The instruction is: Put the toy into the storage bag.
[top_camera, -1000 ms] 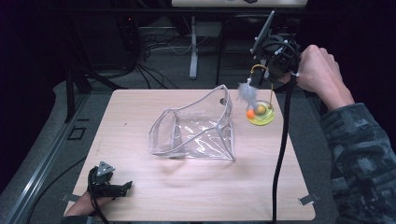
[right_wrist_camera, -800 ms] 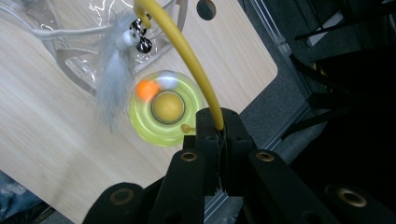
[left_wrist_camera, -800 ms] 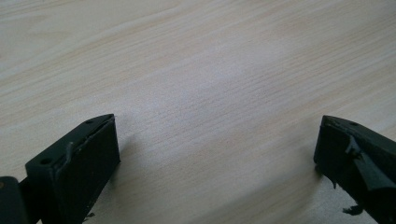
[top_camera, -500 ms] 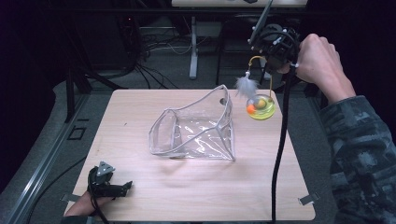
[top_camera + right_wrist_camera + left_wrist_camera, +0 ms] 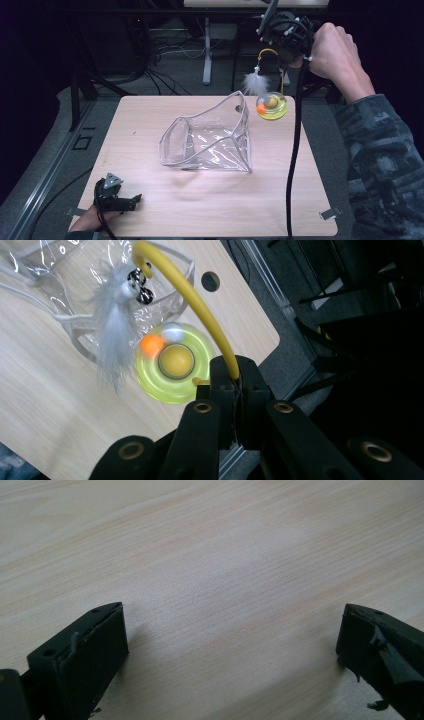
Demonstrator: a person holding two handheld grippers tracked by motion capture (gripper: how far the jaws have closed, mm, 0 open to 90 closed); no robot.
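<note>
My right gripper (image 5: 273, 64) hangs above the table's far right corner, shut on the yellow arched wire (image 5: 192, 297) of a cat toy. Below it dangles the toy's yellow-green disc (image 5: 271, 107) with an orange and a white ball in its ring, lifted off the table. A white feather (image 5: 255, 83) with small bells hangs from the wire's end. A clear plastic pouch (image 5: 207, 137) with a grey rim lies mid-table, mouth open to the left. My left gripper (image 5: 131, 201) rests at the near left corner, open, with bare wood (image 5: 225, 545) between its fingers.
The right gripper's black cable (image 5: 295, 150) hangs down across the table's right side. A person's camouflage sleeve (image 5: 385, 165) fills the right edge. Stands and cables (image 5: 205, 50) crowd the dark floor beyond the table. A round hole (image 5: 210, 281) pierces the table near that corner.
The right hand has risen and drifted slightly left, carrying the toy up off the table beside the pouch. The left gripper has stayed put.
</note>
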